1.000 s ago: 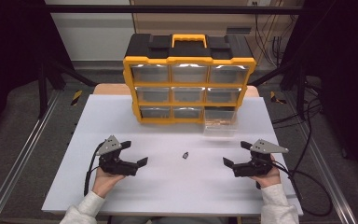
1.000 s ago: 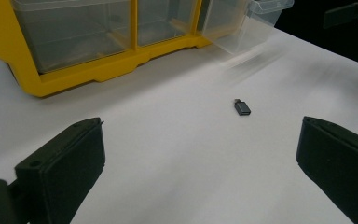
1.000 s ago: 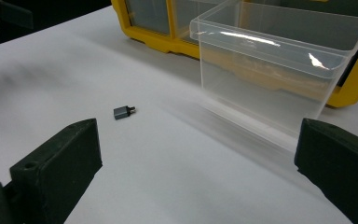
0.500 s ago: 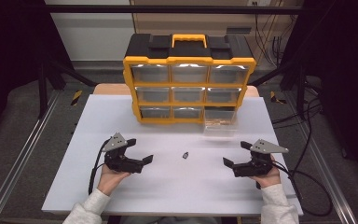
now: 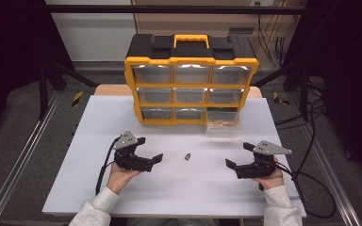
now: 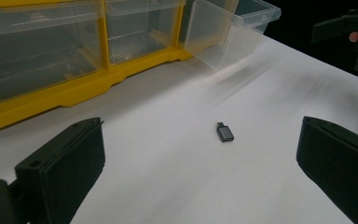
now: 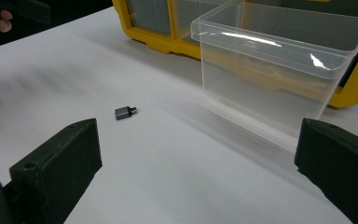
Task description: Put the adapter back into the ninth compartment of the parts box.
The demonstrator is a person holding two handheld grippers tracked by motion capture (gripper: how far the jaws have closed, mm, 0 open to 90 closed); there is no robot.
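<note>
A small grey adapter (image 5: 187, 156) lies on the white table (image 5: 179, 193), between the two grippers. My left gripper (image 5: 150, 149) is open, a short way left of the adapter (image 6: 224, 133), which lies ahead between its jaws. My right gripper (image 5: 238, 155) is open too, farther off on the adapter's right, with the adapter (image 7: 124, 112) ahead at its left. A yellow and black drawer organizer (image 5: 191, 80) stands at the back. Its bottom right clear drawer (image 5: 222, 123) is pulled out and stands in front of my right gripper as a clear drawer (image 7: 270, 70).
The organizer's other clear drawers (image 6: 37, 46) are pushed in. Cables (image 5: 311, 183) trail off the right gripper over the table's right edge. Metal rails (image 5: 23, 155) run along both sides of the table. The table's front part is bare white.
My left gripper has moved right and a little forward, closer to the adapter. The right gripper and the adapter have stayed where they were.
</note>
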